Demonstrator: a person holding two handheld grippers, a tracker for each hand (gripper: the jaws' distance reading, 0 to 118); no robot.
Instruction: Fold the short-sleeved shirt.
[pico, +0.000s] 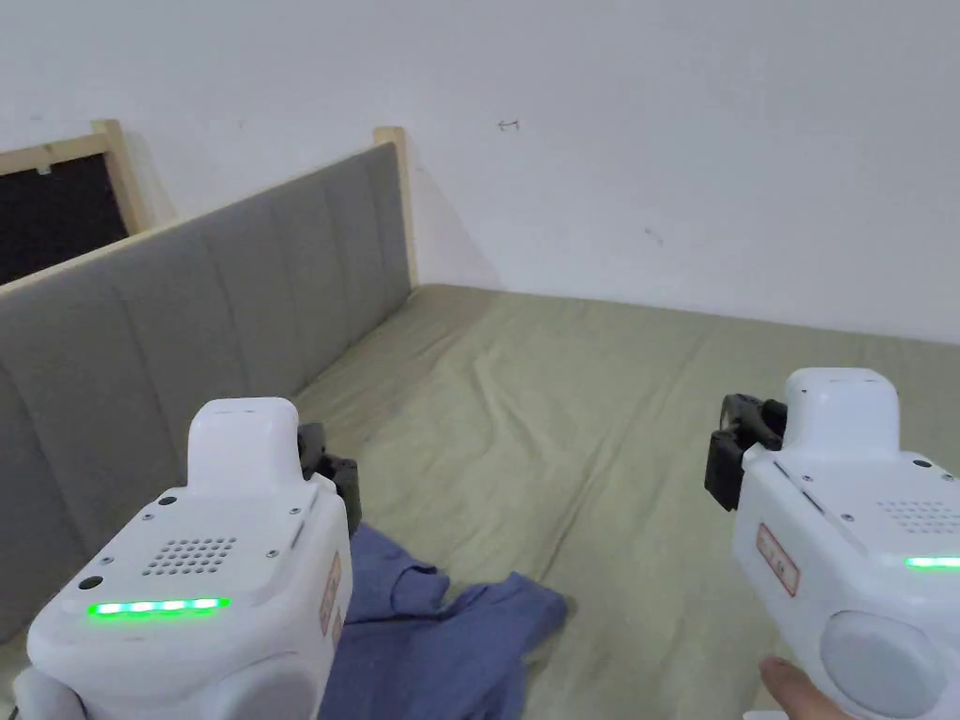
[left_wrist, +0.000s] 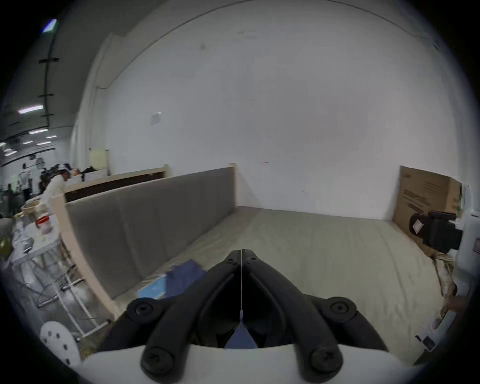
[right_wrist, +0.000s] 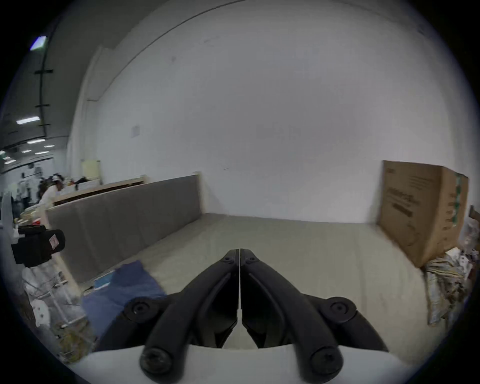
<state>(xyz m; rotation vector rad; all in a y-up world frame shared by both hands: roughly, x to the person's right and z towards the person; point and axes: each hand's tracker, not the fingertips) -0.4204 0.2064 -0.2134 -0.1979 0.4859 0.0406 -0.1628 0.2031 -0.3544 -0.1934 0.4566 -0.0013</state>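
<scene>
Shirt (pico: 441, 637) lies crumpled on the bed (pico: 609, 422), unfolded. Left hand-held gripper (left_wrist: 241, 253) and right hand-held gripper (right_wrist: 239, 252) hover closed and empty, seemingly poised to start

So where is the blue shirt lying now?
In the head view the shirt lies crumpled on the green sheet at the bottom left, beside the left claw and near the grey headboard.

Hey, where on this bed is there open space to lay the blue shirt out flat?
The olive bed sheet is bare from the crumpled blue shirt out to the white wall, between the grey headboard and the cardboard box. It is crowded at the near corner by the headboard, where the shirt lies.
</scene>
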